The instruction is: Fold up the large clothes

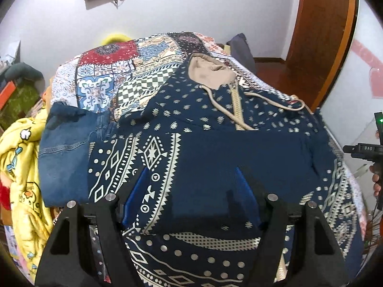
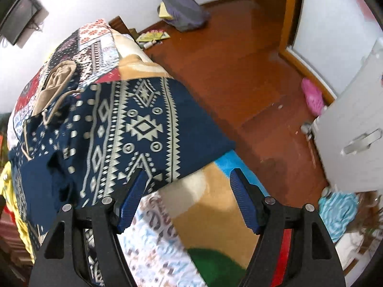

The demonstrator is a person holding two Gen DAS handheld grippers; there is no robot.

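Left gripper (image 1: 191, 191) hangs wide open right over the hoodie (image 1: 215, 148), nothing between its fingers. Right gripper (image 2: 189, 191) is spread open too, hovering at the garment's near edge, empty. To do this fold well, I'd say each should pinch a full layer at matching corners and lift evenly, so the fabric doesn't bunch. The hoodie lies on the patchwork bedspread (image 1: 100, 79): navy with cream geometric bands, tan hood (image 1: 205, 71) at the far end, drawstrings loose, a sleeve seemingly folded across. Jeans (image 1: 64, 148) lie beside it.
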